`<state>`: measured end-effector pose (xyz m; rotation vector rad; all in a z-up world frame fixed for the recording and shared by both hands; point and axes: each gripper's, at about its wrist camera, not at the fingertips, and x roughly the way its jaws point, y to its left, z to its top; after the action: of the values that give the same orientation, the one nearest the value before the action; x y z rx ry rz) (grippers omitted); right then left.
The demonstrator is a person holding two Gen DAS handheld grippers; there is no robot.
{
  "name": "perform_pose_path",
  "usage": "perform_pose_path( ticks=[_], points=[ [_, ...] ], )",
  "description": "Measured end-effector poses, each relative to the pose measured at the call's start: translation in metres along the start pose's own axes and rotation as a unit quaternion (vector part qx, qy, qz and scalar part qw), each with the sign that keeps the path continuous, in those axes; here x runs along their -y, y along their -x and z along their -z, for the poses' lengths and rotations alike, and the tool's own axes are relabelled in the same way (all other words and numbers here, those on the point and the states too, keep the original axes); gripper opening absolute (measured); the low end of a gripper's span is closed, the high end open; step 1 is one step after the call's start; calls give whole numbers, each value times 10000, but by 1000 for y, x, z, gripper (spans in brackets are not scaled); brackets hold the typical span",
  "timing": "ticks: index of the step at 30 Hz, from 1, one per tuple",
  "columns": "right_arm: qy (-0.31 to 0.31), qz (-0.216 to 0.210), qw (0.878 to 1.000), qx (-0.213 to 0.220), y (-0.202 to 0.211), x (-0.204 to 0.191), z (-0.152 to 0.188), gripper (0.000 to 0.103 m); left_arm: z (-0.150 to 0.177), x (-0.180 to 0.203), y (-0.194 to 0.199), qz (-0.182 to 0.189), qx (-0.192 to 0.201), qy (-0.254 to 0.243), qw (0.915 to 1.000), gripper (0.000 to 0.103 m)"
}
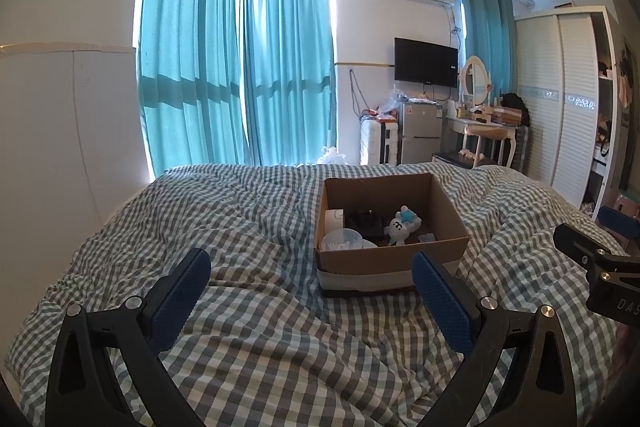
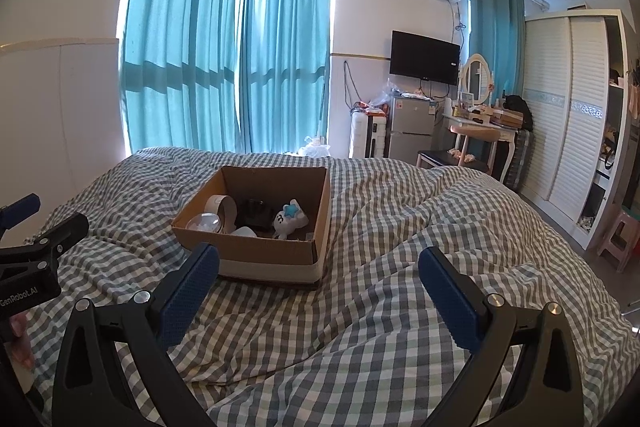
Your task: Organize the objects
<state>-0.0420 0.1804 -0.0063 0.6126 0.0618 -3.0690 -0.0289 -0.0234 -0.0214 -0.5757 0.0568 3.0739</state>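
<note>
Wide checked bed [image 1: 248,307] lies bare around my left claw [image 1: 312,279] and right claw [image 2: 320,271], both spread apart, holding nothing. The cardboard box [image 2: 264,251] sits mid-bed, holding a white plush [image 2: 289,219], perhaps a clear lid.

The quilt [image 1: 256,227] has a grey and white check pattern, the cardboard box [image 1: 394,253] at 1 o'clock is brown, the curtains [image 1: 236,63] at 11 o'clock are turquoise.
</note>
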Motion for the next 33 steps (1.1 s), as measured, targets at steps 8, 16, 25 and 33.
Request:
perform_pose_path(
  ticks=[8,16,25,33],
  points=[
    [26,-21,10000,-49,-2,-2,2,100,2,2,1,-62,-8,-71,10000,103],
    [75,-24,9999,-96,-4,-5,4,100,3,1,-1,-37,-62,-35,10000,103],
    [71,-27,9999,-97,-6,-6,7,100,4,0,-1,-54,-79,-40,9999,103],
    [77,-33,9999,-109,-6,-6,7,100,5,-1,-1,-46,-89,-61,9999,103]
  ],
)
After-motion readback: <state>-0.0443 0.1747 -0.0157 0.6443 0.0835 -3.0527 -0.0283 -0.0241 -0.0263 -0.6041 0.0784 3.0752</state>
